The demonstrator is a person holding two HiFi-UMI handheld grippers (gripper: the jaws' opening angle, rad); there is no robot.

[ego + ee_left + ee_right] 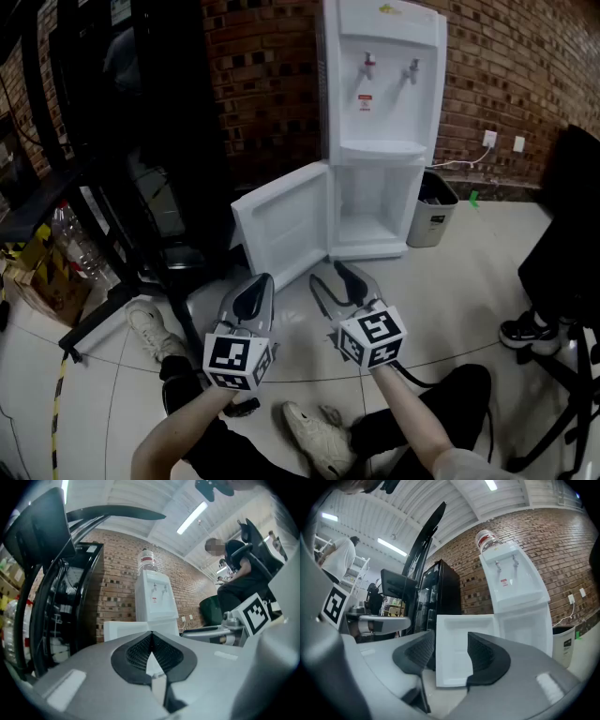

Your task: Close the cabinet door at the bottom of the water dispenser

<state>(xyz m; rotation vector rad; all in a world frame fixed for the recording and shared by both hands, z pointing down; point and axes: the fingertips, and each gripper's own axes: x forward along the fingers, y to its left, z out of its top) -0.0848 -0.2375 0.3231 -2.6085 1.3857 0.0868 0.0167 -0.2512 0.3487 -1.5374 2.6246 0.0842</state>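
Note:
The white water dispenser stands against the brick wall. Its bottom cabinet door hangs wide open, swung out to the left, and shows the empty white compartment. Both grippers hover low over the floor in front of it, a short way back from the door. My left gripper is shut with nothing in it, its pads meeting in the left gripper view. My right gripper is open and empty. In the right gripper view the door shows through the gap of the right gripper.
A grey waste bin stands right of the dispenser. A black rack fills the left side, with a box of bottles beside it. A black chair is at the right. The person's shoes are on the pale tiled floor.

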